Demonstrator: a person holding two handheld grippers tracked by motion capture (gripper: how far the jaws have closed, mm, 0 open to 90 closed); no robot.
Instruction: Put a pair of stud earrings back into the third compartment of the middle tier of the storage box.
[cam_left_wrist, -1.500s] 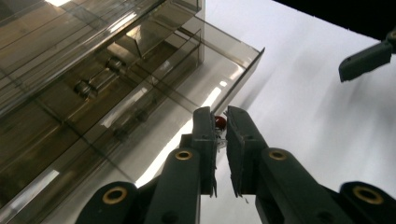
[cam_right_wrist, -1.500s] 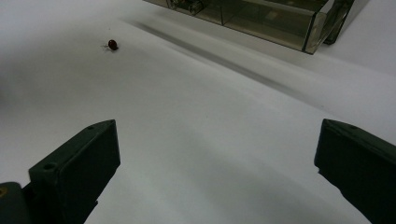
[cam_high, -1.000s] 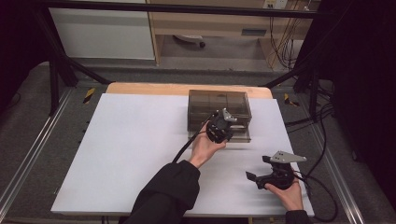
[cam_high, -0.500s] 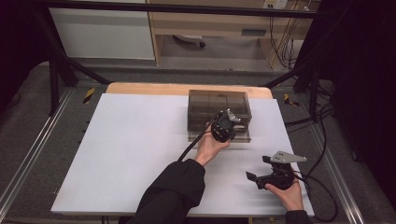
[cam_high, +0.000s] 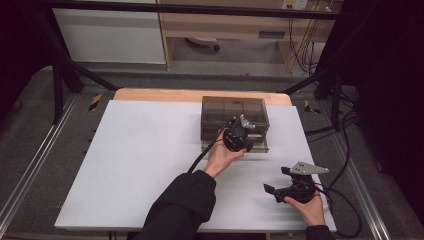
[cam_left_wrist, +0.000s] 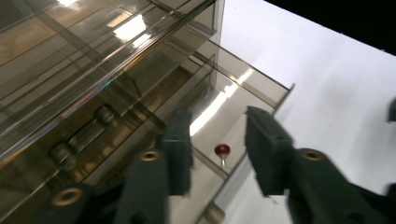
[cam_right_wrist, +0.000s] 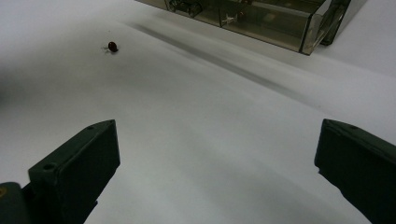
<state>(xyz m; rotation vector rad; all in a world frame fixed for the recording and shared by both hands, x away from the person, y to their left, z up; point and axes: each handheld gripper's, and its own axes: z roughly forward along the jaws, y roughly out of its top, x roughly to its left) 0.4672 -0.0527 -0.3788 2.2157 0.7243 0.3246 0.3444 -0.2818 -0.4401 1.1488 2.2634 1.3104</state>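
A smoky, see-through plastic organiser box (cam_high: 234, 116) sits toward the far right of the white desk (cam_high: 135, 165). The left tongs (cam_left_wrist: 218, 148) hover over its front compartment, jaws just parted with nothing between them — a small red-headed pin (cam_left_wrist: 222, 150) lies below. The right tongs (cam_high: 276, 181) rest wide open, well apart.

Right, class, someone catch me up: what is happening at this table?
A person works with a gripper in each hand. The left gripper hangs over the front tray of a smoky clear plastic organiser box; its jaws have just been opening, and a small red-headed part lies in the tray below them. The right gripper rests open on the white table, where another red part lies.
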